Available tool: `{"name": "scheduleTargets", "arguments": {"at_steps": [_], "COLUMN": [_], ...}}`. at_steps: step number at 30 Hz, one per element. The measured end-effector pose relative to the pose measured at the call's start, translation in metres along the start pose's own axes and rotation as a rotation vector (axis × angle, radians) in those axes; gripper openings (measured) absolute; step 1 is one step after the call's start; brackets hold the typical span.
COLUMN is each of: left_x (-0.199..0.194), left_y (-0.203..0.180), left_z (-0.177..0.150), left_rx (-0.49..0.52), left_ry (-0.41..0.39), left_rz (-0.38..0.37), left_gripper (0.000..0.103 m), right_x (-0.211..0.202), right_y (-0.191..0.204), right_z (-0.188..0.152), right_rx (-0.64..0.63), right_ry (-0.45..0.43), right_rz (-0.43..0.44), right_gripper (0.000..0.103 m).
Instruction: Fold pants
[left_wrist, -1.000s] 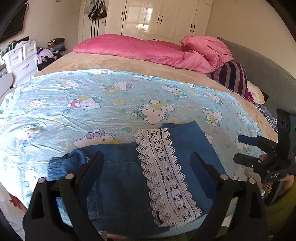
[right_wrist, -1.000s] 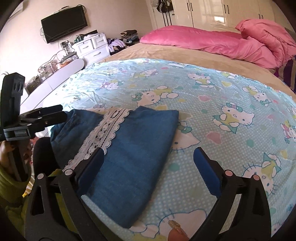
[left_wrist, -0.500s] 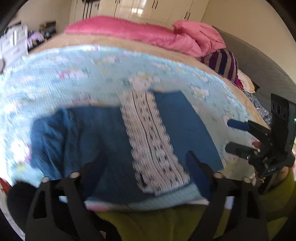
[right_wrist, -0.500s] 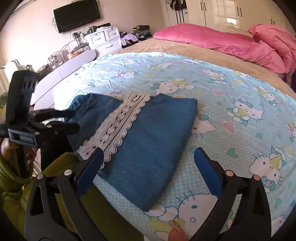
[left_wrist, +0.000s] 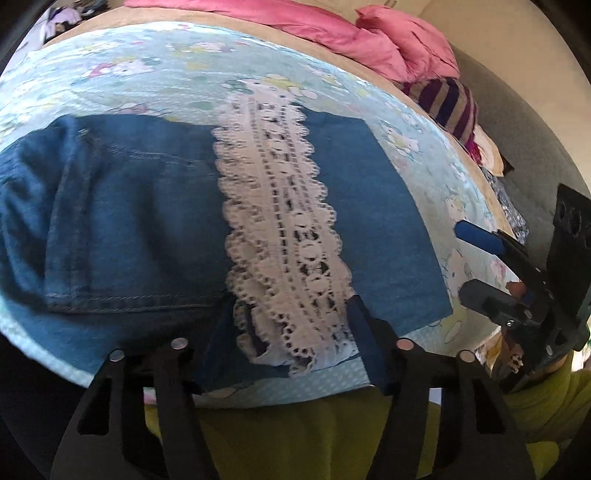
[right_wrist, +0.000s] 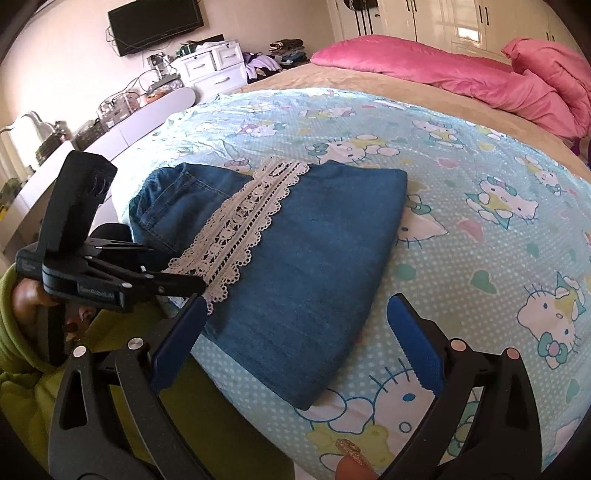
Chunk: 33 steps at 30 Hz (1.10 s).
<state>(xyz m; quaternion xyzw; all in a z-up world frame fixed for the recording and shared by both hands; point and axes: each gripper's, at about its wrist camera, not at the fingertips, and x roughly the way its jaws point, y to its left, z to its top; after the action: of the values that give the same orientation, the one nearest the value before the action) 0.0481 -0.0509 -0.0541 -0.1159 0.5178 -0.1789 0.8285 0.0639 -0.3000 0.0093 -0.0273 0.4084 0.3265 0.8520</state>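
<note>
The pants (right_wrist: 295, 258) lie folded at the near edge of the bed (right_wrist: 480, 155). The left gripper (left_wrist: 291, 332), fingers narrowed, straddles the lace strip (left_wrist: 280, 221)'s near end; all layers should be gathered before lifting. The right gripper (right_wrist: 295, 339) hangs wide, empty.

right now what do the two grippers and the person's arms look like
Both are black plastic clamp-style grippers with blue ridged pads on the fingertips and round silver rivets at the pivots. The left gripper carries a black upright camera block with small white lettering on its body, seen from the right wrist view. The right gripper has the same build. The person wears a yellow-green sleeve and a glittery gold fingernail.
</note>
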Motion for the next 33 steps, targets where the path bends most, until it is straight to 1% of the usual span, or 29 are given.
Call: {"name": "scheduleTargets", "arguments": {"at_steps": [2, 3, 4, 6, 8, 9, 10, 11, 12, 13, 15, 16, 17, 18, 21, 24, 26, 30, 32, 33], "left_x": [0.0, -0.001, -0.003, -0.01, -0.013, -0.013, -0.013, -0.012, -0.011, -0.01, -0.01, -0.011, -0.011, -0.012, -0.012, -0.016, -0.023, -0.032, -0.035, -0.038], "left_y": [0.0, 0.001, 0.002, -0.001, -0.006, -0.009, -0.009, -0.01, -0.009, -0.007, -0.005, -0.005, -0.006, -0.006, -0.008, -0.008, -0.009, -0.009, -0.009, -0.008], "left_z": [-0.001, -0.003, -0.004, -0.009, -0.013, -0.014, -0.013, -0.012, -0.012, -0.011, -0.011, -0.011, -0.011, -0.011, -0.011, -0.009, -0.007, -0.006, -0.005, -0.005], "left_rx": [0.002, -0.005, -0.006, 0.016, 0.043, 0.057, 0.065, 0.069, 0.064, 0.056, 0.047, 0.048, 0.051, 0.054, 0.064, 0.063, 0.065, 0.075, 0.076, 0.074], "left_ry": [0.001, 0.003, 0.005, 0.007, 0.004, 0.005, 0.007, 0.01, 0.013, 0.016, 0.014, 0.012, 0.01, 0.009, 0.007, -0.01, -0.035, -0.063, -0.072, -0.078], "left_rz": [0.007, 0.008, 0.006, 0.018, 0.045, 0.061, 0.068, 0.072, 0.073, 0.069, 0.062, 0.063, 0.065, 0.067, 0.075, 0.077, 0.077, 0.1, 0.109, 0.114], "left_gripper": [0.041, 0.028, 0.023, 0.02, 0.02, 0.02, 0.021, 0.022, 0.026, 0.027, 0.028, 0.03, 0.031, 0.034, 0.037, 0.044, 0.044, 0.044, 0.044, 0.048], "right_x": [0.001, 0.0, -0.001, -0.004, -0.005, -0.003, -0.001, 0.003, 0.007, 0.013, 0.026, 0.032, 0.038, 0.04, 0.039, 0.034, 0.028, 0.021, 0.017, 0.015], "right_y": [0.003, 0.006, 0.009, 0.02, 0.029, 0.035, 0.038, 0.042, 0.044, 0.044, 0.039, 0.036, 0.032, 0.03, 0.03, 0.025, 0.021, 0.021, 0.021, 0.022], "right_z": [0.0, 0.0, 0.001, 0.003, 0.003, 0.003, 0.002, 0.0, -0.002, -0.005, -0.011, -0.015, -0.018, -0.021, -0.023, -0.021, -0.018, -0.014, -0.012, -0.011], "right_rx": [-0.006, -0.013, -0.022, -0.058, -0.097, -0.131, -0.151, -0.183, -0.2, -0.214, -0.216, -0.208, -0.2, -0.193, -0.191, -0.163, -0.138, -0.125, -0.119, -0.117], "right_ry": [-0.001, -0.005, -0.008, -0.024, -0.03, -0.024, -0.02, -0.01, 0.005, 0.03, 0.082, 0.112, 0.131, 0.128, 0.115, 0.106, 0.093, 0.08, 0.068, 0.059], "right_rz": [0.011, 0.019, 0.025, 0.046, 0.054, 0.041, 0.029, 0.006, -0.014, -0.037, -0.081, -0.102, -0.102, -0.097, -0.096, -0.069, -0.047, -0.043, -0.037, -0.037], "right_gripper": [0.092, 0.092, 0.092, 0.092, 0.092, 0.092, 0.09, 0.083, 0.079, 0.075, 0.074, 0.07, 0.069, 0.069, 0.069, 0.069, 0.069, 0.07, 0.072, 0.076]}}
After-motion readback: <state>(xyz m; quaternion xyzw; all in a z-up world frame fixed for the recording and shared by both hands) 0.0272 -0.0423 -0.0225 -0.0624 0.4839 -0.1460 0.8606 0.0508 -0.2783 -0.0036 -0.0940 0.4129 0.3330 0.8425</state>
